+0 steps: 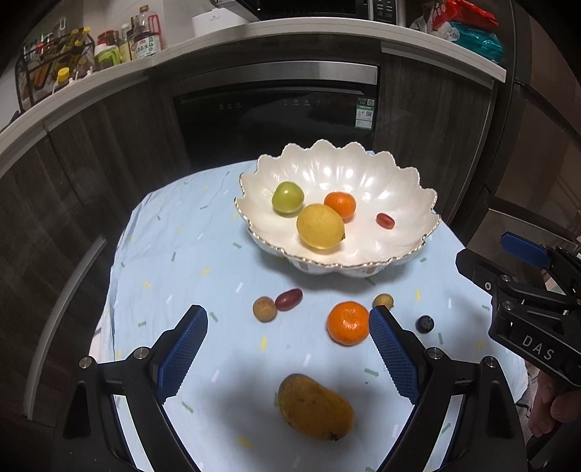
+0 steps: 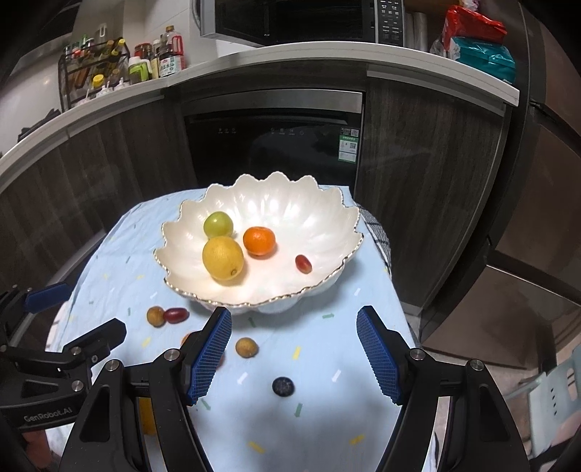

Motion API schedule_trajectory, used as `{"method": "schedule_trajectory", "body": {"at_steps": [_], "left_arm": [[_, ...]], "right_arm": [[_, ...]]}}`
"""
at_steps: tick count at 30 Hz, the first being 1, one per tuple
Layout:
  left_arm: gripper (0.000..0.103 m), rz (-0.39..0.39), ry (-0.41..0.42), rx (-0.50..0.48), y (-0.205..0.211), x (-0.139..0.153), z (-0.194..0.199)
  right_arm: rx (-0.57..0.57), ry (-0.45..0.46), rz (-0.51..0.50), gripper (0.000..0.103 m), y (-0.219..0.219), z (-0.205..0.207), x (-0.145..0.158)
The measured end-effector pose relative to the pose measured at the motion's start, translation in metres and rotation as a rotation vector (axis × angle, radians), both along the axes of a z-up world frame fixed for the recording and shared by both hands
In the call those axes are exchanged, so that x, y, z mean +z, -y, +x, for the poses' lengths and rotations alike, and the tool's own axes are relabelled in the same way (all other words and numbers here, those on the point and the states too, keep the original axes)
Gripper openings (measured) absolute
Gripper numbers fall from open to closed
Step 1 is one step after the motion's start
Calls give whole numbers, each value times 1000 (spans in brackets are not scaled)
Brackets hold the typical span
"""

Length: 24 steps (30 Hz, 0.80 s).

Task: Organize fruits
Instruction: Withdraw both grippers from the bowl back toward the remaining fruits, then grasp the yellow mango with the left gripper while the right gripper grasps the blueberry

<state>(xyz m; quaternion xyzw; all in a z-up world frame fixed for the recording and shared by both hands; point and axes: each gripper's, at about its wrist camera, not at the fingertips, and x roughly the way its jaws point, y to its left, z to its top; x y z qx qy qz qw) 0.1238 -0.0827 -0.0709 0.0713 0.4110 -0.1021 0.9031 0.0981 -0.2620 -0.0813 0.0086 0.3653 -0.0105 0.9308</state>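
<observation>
A white scalloped bowl (image 1: 406,203) (image 2: 319,225) on the light blue cloth holds a green fruit (image 1: 287,197), a lemon (image 1: 320,226), a small orange (image 1: 340,205) and a red grape (image 1: 385,220). On the cloth lie a mango (image 1: 315,406), an orange (image 1: 348,322), two longans (image 1: 264,309) (image 1: 383,300), a dark red grape (image 1: 288,299) and a blueberry (image 1: 424,324) (image 2: 283,386). My left gripper (image 1: 288,319) is open and empty above the mango. My right gripper (image 2: 294,321) is open and empty above the blueberry.
The table is small; its cloth edges (image 1: 112,290) drop off on the left and right. Dark cabinets and a built-in oven (image 1: 276,109) stand behind. A counter above holds bottles (image 1: 141,40) and bags (image 1: 468,29).
</observation>
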Motion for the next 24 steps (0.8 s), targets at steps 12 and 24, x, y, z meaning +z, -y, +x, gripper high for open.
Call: {"method": "schedule_trajectory", "body": {"at_steps": [12,24], "left_arm": [[91,8,-21,-9,-1,-26,-19],[91,15,-53,-44,3,-47,-30]], "right_arm": [[64,-23,-14,72,-7,-11,-24],[104,-55,-10,72,-11,-13,-45]]}}
